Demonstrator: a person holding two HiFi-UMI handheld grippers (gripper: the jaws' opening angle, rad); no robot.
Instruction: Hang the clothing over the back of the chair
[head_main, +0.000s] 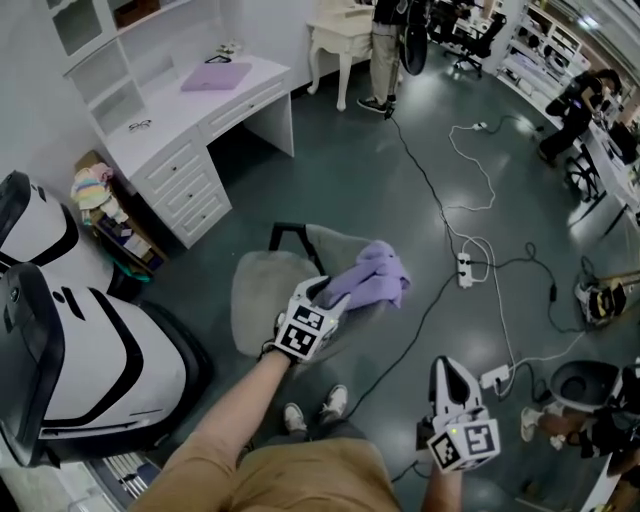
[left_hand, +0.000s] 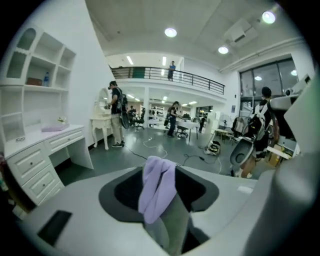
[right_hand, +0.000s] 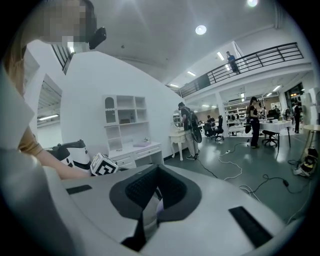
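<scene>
A lilac piece of clothing (head_main: 374, 277) hangs bunched over the grey chair (head_main: 258, 300) in the middle of the head view. My left gripper (head_main: 328, 293) is shut on its near end, just above the chair. In the left gripper view the lilac clothing (left_hand: 159, 186) is draped over and between the tips of my left gripper (left_hand: 165, 202). My right gripper (head_main: 448, 368) is lower right, apart from the chair and clothing, its jaws together in a point. In the right gripper view my right gripper (right_hand: 150, 210) holds nothing. The chair's black frame (head_main: 292, 236) shows behind the clothing.
A white desk with drawers (head_main: 190, 135) stands at the back left, a white-and-black machine (head_main: 90, 365) at the near left. Cables and a power strip (head_main: 463, 268) run across the floor to the right. A person (head_main: 385, 50) stands by a small white table (head_main: 338, 35).
</scene>
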